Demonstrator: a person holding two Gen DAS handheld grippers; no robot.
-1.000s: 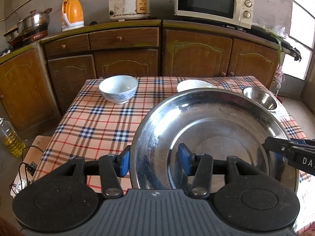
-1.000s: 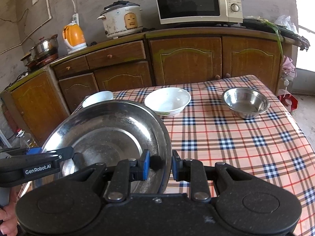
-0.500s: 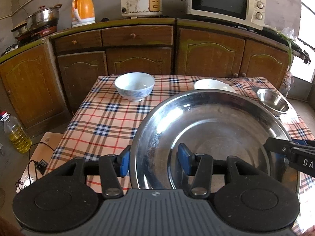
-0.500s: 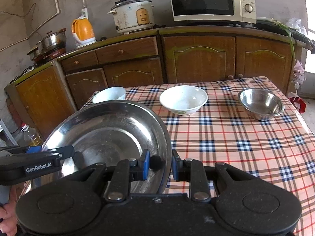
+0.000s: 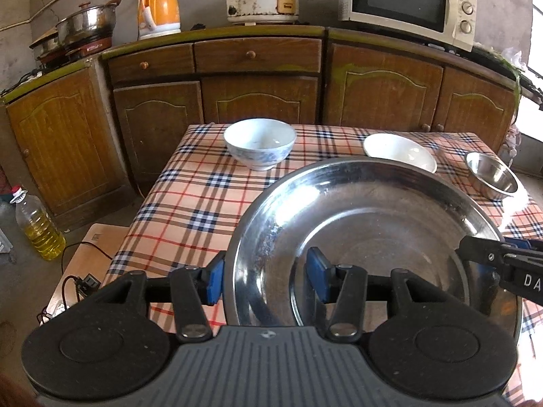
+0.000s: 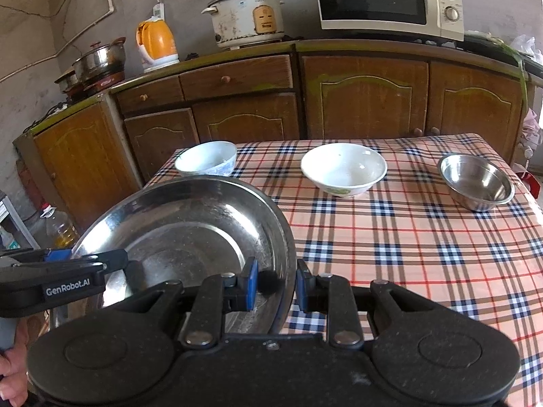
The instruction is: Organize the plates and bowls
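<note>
1. Carrying the steel plate (image 5: 366, 237) over the near part of the bench (image 5: 190, 210), as seen from the left wrist: left hand-held gripper (image 5: 268, 278) straddles the plate's left rim, one pad outside, one inside. Pads sit fairly wide; real pinch or just cradling, can't tell here.
2. Same view: the right hand-held gripper (image 5: 488, 257) comes in at the plate's right rim. Beyond the plate: blue-patterned bowl (image 5: 259, 142), white bowl (image 5: 400, 151) partly hidden by the plate's far rim, small steel bowl (image 5: 492, 176) at the right.
3. Right wrist view: right gripper is clamped narrow on the rim, pads either side. The plate looks tilted, held off the cloth.
4. My read: keep both grips level and lower together. The rim is thin and slick, so a twist between hands could let it slip.
5. Obstacles: the white bowl and blue-patterned bowl are closest to the plate's far edge. Set down short of them. The steel bowl is well apart at the right.
6. Off-bench: oil bottle (image 5: 39, 227) and cable (image 5: 81, 271) on the floor at left. Not in the way.
</note>
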